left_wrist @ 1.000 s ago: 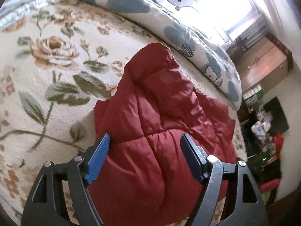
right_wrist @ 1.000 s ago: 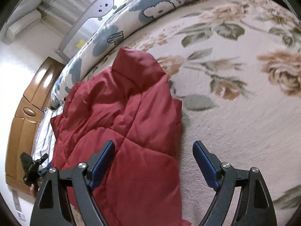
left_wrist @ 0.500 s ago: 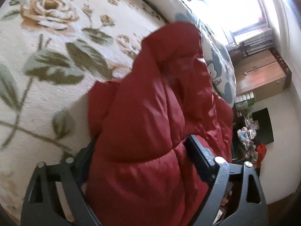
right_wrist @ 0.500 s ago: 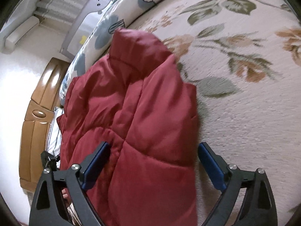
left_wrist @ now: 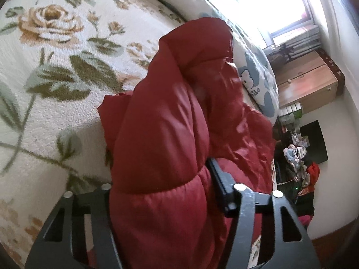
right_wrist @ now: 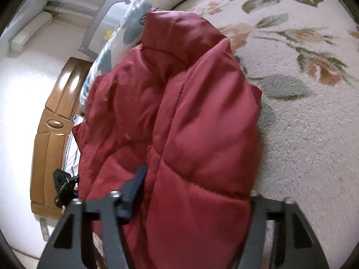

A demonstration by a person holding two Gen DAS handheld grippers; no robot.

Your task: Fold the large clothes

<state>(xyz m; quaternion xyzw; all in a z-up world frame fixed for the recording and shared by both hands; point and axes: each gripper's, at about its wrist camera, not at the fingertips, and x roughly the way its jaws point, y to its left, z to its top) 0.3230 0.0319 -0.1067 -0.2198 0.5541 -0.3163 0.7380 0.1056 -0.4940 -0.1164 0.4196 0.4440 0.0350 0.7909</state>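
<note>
Both tongs, left and right, have just been closing and now pinch the red puffer jacket on the bed; I should lift both evenly, keeping the hem level.

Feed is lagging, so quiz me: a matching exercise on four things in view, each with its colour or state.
Things:
1. jacket
2. blanket
3. headboard
4. left gripper

States:
A. glossy brown wood
B. cream with a flower print
C. red, quilted, bunched on the bed
D. shut on a thick fold of fabric

Pairs: 1-C, 2-B, 3-A, 4-D. The left gripper's jaws have just been closing, with the jacket between them.
</note>
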